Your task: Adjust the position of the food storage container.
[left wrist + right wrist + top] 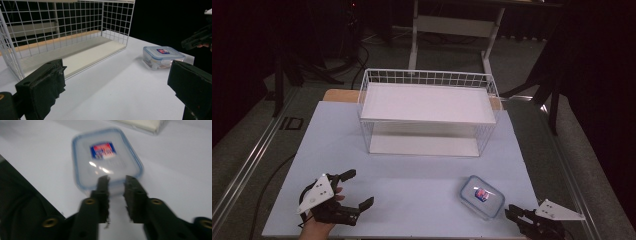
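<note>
Nearest the high camera, the left gripper (353,189) rests low on the pale blue table top (412,185), its jaws spread wide and holding nothing. At the bottom right edge the right gripper (510,212) points at the clear rectangular plastic food box with a blue-rimmed lid and a red-and-blue label (482,196). In the right gripper view its two jaws stand nearly together with only a narrow slit between them, clamping nothing, their tips just short of the box's near end (107,160).

The work looks barely begun: the box sits on the table near the front right corner, untouched, well apart from the white wire two-tier shelf rack (428,111). Presumably the box is meant for that rack, so grasping, lifting and placing all remain.

Both white shelf boards are bare, and the table between box and rack is open. The narrow jaw gap would need widening before it could take the box.
</note>
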{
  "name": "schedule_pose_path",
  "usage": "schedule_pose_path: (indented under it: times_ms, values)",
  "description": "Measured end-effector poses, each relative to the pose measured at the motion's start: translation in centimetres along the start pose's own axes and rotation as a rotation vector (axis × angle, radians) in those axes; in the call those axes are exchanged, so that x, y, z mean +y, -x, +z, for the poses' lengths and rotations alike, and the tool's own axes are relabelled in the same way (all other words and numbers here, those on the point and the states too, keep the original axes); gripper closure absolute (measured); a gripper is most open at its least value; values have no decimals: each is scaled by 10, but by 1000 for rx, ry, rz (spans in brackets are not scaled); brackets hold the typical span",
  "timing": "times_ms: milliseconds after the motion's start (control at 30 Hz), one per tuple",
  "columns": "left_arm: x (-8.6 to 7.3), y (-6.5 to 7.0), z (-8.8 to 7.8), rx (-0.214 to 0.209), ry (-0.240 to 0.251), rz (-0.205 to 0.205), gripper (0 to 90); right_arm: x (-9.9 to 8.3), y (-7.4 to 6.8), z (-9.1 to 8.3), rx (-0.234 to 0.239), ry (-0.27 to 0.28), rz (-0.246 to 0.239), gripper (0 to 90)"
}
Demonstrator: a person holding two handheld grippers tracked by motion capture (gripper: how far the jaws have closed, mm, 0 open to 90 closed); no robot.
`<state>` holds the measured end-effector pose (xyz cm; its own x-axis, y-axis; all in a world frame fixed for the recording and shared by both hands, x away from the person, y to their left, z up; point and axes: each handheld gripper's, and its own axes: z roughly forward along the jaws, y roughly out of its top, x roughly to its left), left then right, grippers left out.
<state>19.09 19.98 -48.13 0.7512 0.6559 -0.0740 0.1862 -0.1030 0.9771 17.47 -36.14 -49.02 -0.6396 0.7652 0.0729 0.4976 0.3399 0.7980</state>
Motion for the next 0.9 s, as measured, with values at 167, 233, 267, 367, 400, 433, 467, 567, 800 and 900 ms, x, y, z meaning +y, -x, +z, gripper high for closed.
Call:
schedule_pose_path:
  times_ms: [167,233,267,367,400,433,467,567,800,900]
  values:
    - [0,1,3,-3,-9,3,20,-8,5,3,-5,-54,-30,898]
    - [-1,1,3,-5,-12,4,20,-9,7,8,3,-73,-35,899]
    - [0,1,4,-5,-12,5,20,-9,7,11,10,-83,-33,899]
    - [0,1,3,-3,-10,6,20,-9,9,17,11,-101,-38,899]
    - [0,1,3,-2,-10,8,20,-8,12,21,20,-105,-25,900]
    - [0,1,3,-1,-9,7,20,-8,13,22,20,-108,-23,899]
    - [0,0,2,0,-8,6,20,-7,14,24,19,-106,-20,900]
    - [0,1,2,-1,-8,5,20,-2,19,26,20,-91,-2,900]
    - [0,2,4,-10,-17,11,20,8,22,37,21,-92,-6,900]
    - [-1,2,5,-13,-26,16,20,14,21,45,21,-96,-18,900]
